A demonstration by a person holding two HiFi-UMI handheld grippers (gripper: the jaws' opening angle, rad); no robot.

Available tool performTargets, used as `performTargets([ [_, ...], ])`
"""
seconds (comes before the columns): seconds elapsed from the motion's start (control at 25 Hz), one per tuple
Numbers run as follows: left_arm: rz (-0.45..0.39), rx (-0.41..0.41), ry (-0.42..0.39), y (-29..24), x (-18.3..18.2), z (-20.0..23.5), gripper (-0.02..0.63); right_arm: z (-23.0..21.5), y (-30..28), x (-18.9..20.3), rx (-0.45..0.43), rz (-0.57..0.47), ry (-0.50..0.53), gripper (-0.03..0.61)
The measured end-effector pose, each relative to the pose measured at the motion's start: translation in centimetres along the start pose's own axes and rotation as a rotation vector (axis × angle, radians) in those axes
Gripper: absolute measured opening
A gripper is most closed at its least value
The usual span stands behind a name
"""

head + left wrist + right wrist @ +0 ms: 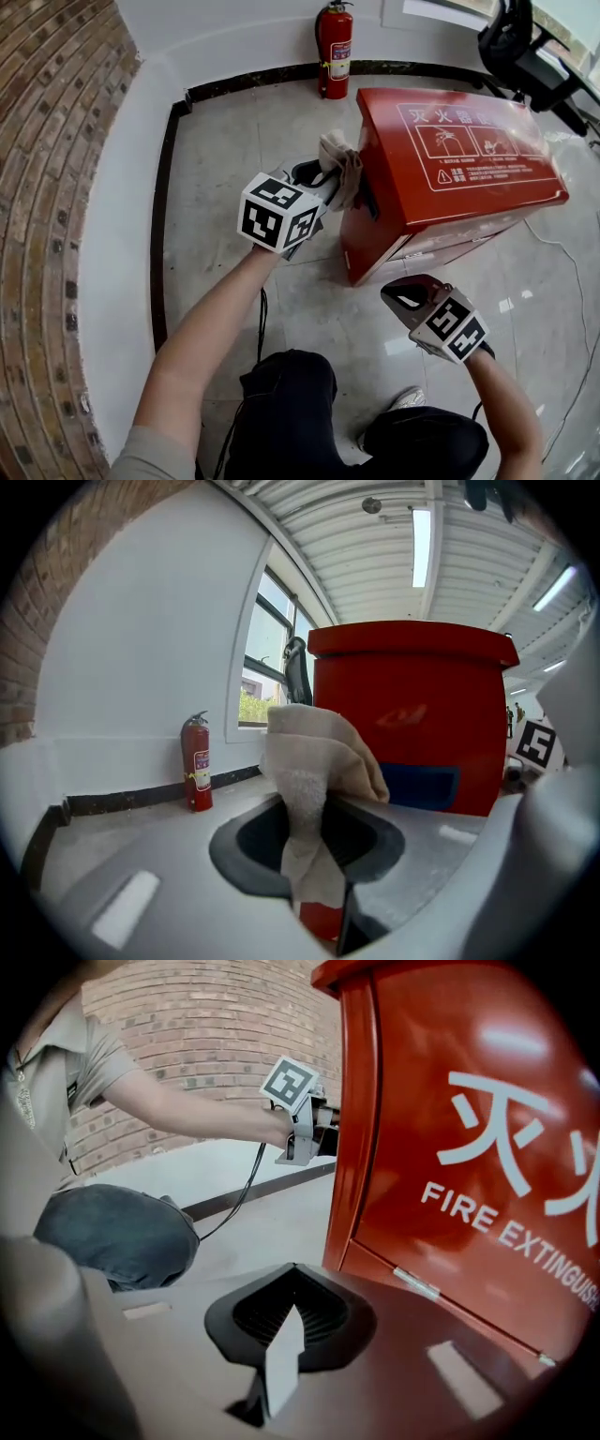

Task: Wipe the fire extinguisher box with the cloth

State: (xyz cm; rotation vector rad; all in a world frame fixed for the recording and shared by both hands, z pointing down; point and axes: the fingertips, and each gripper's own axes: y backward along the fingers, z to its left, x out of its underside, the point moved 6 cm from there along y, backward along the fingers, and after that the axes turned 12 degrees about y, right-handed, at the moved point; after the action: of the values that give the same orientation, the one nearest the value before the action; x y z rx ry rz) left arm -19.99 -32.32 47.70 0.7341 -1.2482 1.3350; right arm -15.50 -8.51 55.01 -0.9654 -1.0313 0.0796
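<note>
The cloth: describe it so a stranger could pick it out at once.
Find the big red fire extinguisher box on the tiled floor. At its left end, the left gripper is clamped on the cloth. It is the only soft thing there: pale beige and crumpled, amid red metal.

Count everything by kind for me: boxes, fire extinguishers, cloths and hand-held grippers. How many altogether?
box: 1
fire extinguisher: 1
cloth: 1
hand-held grippers: 2, the left hand-held gripper and the right hand-held gripper
Total: 5
</note>
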Motion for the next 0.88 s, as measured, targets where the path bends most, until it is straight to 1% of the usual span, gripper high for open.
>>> performTargets([
  [0.08,-0.006,0.011,0.012,0.3,0.4,-0.7,0.089,0.5,-1.1,0.5,-0.008,0.014,-0.011,0.026],
  [0.24,0.03,0.065,0.003,1.3,1.9,-2.9,0.088,1.3,-3.0,1.5,-0.04,0.049,-0.036,0.026],
  [0.36,0.056,0.109,-0.016,2.2,3.1,-4.6,0.089,1.7,-3.8,1.3,-0.061,0.054,-0.024,0.026],
  [0.52,0.079,0.161,-0.003,3.1,4.6,-6.4,0.087,1.6,-4.1,1.2,-0.059,0.057,-0.019,0.026],
  [0.72,0.145,0.249,-0.011,4.1,6.8,-8.9,0.087,1.4,-4.5,1.3,-0.065,0.03,-0.083,0.026],
  [0.88,0.19,0.312,-0.016,4.8,8.7,-10.2,0.087,2.7,-5.1,1.3,-0.109,0.057,-0.048,0.026],
])
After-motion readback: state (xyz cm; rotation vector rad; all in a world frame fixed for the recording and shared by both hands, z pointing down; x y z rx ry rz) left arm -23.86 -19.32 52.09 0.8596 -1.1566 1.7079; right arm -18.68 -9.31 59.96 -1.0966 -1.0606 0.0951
